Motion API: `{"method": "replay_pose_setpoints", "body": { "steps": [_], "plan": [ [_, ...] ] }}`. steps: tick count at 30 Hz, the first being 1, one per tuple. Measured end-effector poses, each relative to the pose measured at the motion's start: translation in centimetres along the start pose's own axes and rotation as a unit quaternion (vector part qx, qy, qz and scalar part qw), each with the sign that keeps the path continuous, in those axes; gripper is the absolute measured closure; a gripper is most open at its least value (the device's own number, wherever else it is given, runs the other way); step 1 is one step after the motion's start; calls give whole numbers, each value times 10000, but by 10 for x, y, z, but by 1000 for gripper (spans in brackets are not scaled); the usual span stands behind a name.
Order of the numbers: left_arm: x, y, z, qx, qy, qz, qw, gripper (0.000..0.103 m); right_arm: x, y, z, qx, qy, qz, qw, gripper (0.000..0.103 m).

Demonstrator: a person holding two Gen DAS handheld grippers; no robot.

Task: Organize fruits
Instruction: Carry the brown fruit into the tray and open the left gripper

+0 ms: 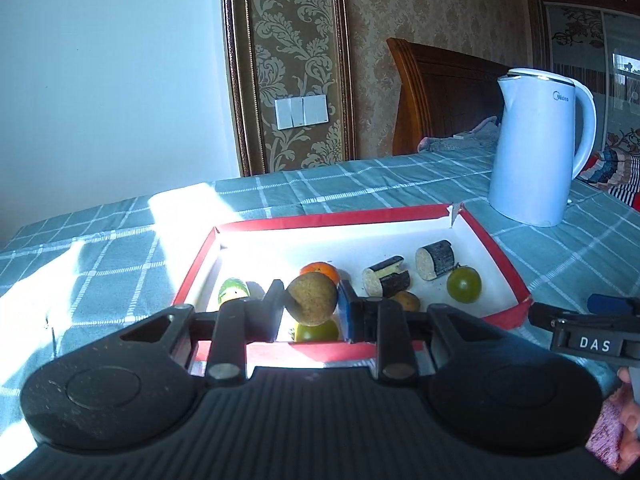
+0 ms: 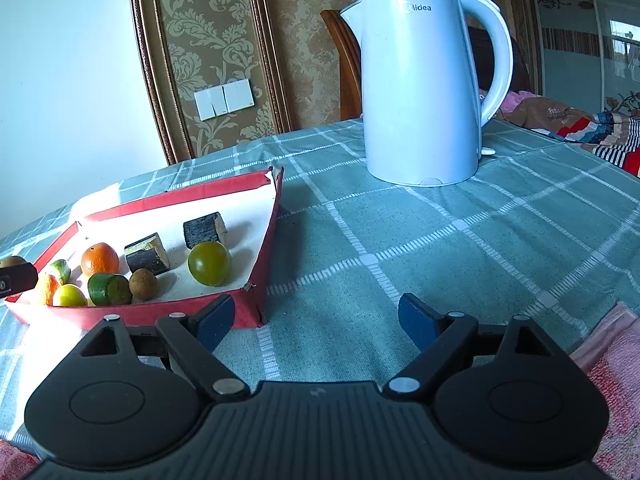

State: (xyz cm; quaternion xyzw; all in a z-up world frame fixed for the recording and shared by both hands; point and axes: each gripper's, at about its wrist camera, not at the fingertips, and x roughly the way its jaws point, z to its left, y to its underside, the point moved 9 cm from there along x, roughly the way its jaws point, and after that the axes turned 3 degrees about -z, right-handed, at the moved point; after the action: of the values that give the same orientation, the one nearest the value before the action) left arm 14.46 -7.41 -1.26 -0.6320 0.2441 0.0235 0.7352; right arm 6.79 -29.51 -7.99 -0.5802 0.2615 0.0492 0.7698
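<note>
My left gripper (image 1: 313,300) is shut on a brown kiwi (image 1: 312,298) and holds it above the near edge of a red-rimmed white tray (image 1: 332,218). In the tray lie an orange (image 1: 320,270), a green tomato (image 1: 464,285), two dark cut chunks (image 1: 434,259), a green striped fruit (image 1: 233,290) and another green fruit (image 1: 316,331) under the kiwi. My right gripper (image 2: 316,320) is open and empty over the tablecloth, right of the tray (image 2: 276,204). The right wrist view shows the orange (image 2: 100,258), the green tomato (image 2: 209,263), a small brown fruit (image 2: 143,283) and a yellow fruit (image 2: 69,295).
A white electric kettle (image 2: 420,80) stands on the teal checked tablecloth (image 2: 440,240) behind and right of the tray; it also shows in the left wrist view (image 1: 536,144). A pink cloth (image 2: 616,368) lies at the near right. A bed and wall are behind the table.
</note>
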Motion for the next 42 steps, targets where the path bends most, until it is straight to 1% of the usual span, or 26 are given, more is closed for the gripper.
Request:
{"method": "replay_pose_setpoints", "body": {
  "steps": [4,7,10,14,17,19,23,31,34,35,37,38,39,42],
  "plan": [
    [23,-12,21,-154,-181,54,9997,78,1,1,4,-143,14,-9,9999,14],
    [47,-18,30,-288,-196,189,9992,78,1,1,6,-219,34,-10,9998,14],
    [72,-22,32,-272,-250,294,9989,78,1,1,6,-214,21,-4,9998,14],
    [108,-22,36,-293,-399,539,9973,78,3,2,5,-188,-8,53,9998,14],
    [127,-23,40,-333,-487,611,9964,78,4,2,5,-154,-19,78,9998,14],
    [137,-24,39,-330,-478,676,9960,78,5,2,5,-162,-17,108,9998,14],
    [155,-20,35,-226,-521,803,9952,78,7,3,6,-210,-20,145,9997,14],
    [174,-2,33,-278,-551,1122,9918,78,7,4,6,-210,-32,181,9996,14],
    [174,-1,35,-290,-607,1105,9916,75,8,4,6,-214,-32,188,9996,14],
    [174,-1,35,-258,-632,1127,9913,71,8,4,6,-215,-31,188,9996,14],
    [172,0,37,-220,-796,1100,9905,56,8,5,6,-223,-31,203,9995,14],
    [169,1,38,-218,-834,1078,9904,41,8,5,6,-230,-29,210,9995,14],
    [166,1,40,-227,-887,1009,9907,32,8,5,6,-227,-24,210,9995,14],
    [156,0,45,-257,-979,952,9903,30,9,6,7,-222,-23,238,9995,14]
  ]
}}
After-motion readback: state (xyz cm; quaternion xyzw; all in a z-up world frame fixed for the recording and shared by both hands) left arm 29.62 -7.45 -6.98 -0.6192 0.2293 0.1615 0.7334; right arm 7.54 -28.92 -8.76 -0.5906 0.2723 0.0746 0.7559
